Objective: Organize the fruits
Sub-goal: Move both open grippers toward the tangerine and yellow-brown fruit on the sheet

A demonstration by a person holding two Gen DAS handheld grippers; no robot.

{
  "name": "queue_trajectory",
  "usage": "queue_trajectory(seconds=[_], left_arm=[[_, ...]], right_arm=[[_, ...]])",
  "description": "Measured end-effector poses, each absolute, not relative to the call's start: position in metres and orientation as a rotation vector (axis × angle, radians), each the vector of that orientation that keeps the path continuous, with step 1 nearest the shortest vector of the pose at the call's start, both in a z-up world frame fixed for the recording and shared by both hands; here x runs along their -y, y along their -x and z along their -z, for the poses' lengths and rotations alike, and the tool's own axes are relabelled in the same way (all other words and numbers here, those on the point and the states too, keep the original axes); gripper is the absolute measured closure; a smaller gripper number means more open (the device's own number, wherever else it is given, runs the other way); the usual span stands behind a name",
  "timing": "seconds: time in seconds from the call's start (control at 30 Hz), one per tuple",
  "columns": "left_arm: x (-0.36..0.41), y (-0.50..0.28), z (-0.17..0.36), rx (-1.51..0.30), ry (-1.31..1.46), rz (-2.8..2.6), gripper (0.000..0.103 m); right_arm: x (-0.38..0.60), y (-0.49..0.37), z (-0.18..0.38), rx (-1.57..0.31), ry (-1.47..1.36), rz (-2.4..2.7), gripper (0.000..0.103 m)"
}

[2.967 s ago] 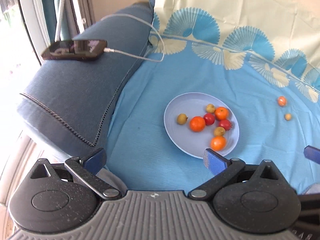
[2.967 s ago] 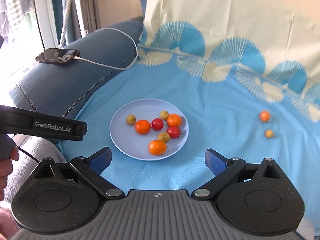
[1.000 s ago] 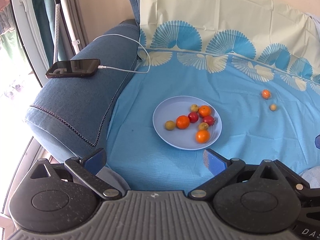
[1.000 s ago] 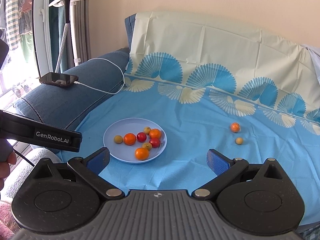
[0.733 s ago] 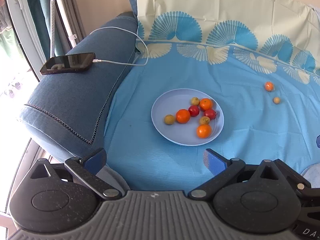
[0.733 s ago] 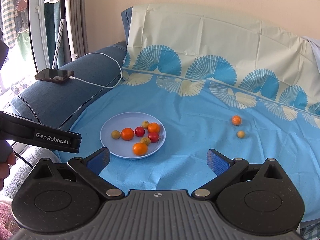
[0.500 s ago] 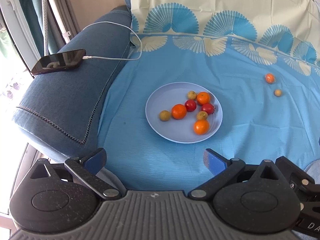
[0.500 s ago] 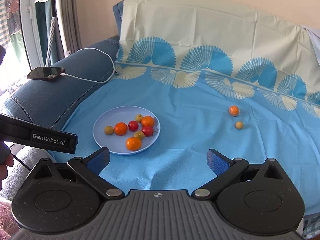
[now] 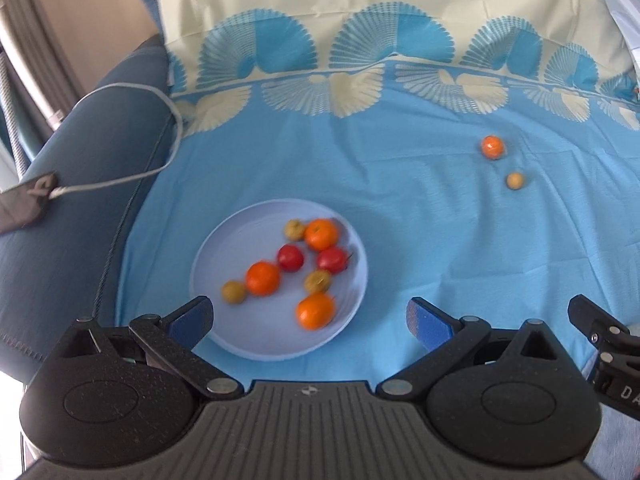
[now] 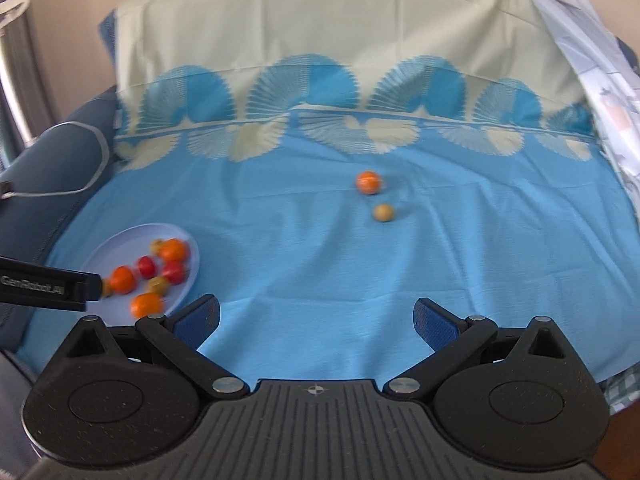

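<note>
Jaws, left: my left gripper (image 9: 308, 318) stands wide apart with nothing between its blue pads, hanging over the near rim of the plate.
Jaws, right: my right gripper (image 10: 316, 318) is just as wide and holds nothing, above bare blue cloth.
Plate: I see a pale blue round plate (image 9: 224, 252) lying flat on the blue sheet (image 9: 420, 240); from the right wrist it sits far left, partly behind the left tool's body.
Fruit on plate: three oranges, two small red fruits and three small yellow-green ones, bunched toward the plate's right half, some touching; all slightly blurred.
Loose orange: one small orange (image 10: 368, 182) rests on the sheet, well apart from the plate.
Loose yellow fruit: a smaller tan-yellow fruit (image 10: 384, 212) lies just beside that orange, nearer me.
Armrest: dark blue sofa arm (image 9: 80, 168) at left carries a phone (image 9: 24, 202) on a white cable (image 9: 132, 92).
</note>
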State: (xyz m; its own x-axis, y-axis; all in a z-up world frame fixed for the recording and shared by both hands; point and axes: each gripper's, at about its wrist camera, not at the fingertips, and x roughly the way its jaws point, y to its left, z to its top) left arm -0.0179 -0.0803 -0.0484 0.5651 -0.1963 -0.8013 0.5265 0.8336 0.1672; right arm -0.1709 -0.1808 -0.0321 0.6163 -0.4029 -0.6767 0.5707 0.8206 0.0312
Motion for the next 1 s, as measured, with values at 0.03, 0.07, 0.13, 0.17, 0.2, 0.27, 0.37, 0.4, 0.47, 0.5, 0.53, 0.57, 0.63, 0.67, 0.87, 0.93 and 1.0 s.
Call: queue_trajectory(seconds=[0.03,0.07,0.13,0.17,0.2,0.27,0.37,0.4,0.47,0.5,0.53,0.57,0.63,0.67,0.87,0.93,1.0], left_arm=[[0.092,0.013,0.050,-0.868,-0.422,0.454,0.000],[0.103,0.008,0.052,-0.861,-0.429,0.466,0.000],[0.129,-0.005,0.057,-0.847,-0.446,0.488,0.000],[0.142,-0.012,0.061,-0.837,-0.455,0.501,0.000],[0.156,-0.019,0.064,-0.827,-0.466,0.509,0.000],[0.185,-0.036,0.073,-0.805,-0.483,0.541,0.000],[0.233,-0.064,0.093,-0.796,-0.499,0.600,0.000],[0.249,-0.074,0.100,-0.799,-0.498,0.623,0.000],[0.283,-0.091,0.117,-0.801,-0.500,0.669,0.000],[0.299,-0.099,0.125,-0.797,-0.505,0.688,0.000],[0.315,-0.106,0.134,-0.790,-0.514,0.706,0.000],[0.331,-0.113,0.142,-0.785,-0.523,0.727,0.000],[0.360,-0.124,0.159,-0.795,-0.538,0.777,0.000],[0.373,-0.129,0.167,-0.804,-0.542,0.803,0.000],[0.417,-0.137,0.208,-0.847,-0.585,0.948,0.000],[0.420,-0.136,0.218,-0.816,-0.600,0.957,0.000],[0.421,-0.135,0.217,-0.799,-0.597,0.966,0.000]], right_arm=[[0.190,0.169,0.036,-0.709,-0.247,0.592,0.001],[0.200,0.167,0.040,-0.709,-0.242,0.617,0.001],[0.220,0.160,0.050,-0.707,-0.237,0.657,0.001],[0.231,0.156,0.056,-0.706,-0.233,0.676,0.001],[0.242,0.151,0.061,-0.708,-0.229,0.693,0.001],[0.266,0.138,0.075,-0.702,-0.224,0.719,0.001],[0.300,0.113,0.101,-0.702,-0.212,0.741,0.001],[0.310,0.104,0.111,-0.704,-0.204,0.743,0.001],[0.330,0.086,0.129,-0.697,-0.190,0.729,0.001],[0.341,0.075,0.139,-0.692,-0.178,0.718,0.001],[0.349,0.065,0.148,-0.692,-0.166,0.708,0.001],[0.358,0.055,0.156,-0.698,-0.159,0.695,0.001],[0.373,0.037,0.172,-0.708,-0.150,0.668,0.001],[0.379,0.029,0.179,-0.714,-0.146,0.659,0.001],[0.408,0.024,0.192,-0.686,-0.179,0.676,0.001],[0.411,0.029,0.193,-0.682,-0.182,0.692,0.001],[0.412,0.030,0.193,-0.684,-0.184,0.702,0.002]])
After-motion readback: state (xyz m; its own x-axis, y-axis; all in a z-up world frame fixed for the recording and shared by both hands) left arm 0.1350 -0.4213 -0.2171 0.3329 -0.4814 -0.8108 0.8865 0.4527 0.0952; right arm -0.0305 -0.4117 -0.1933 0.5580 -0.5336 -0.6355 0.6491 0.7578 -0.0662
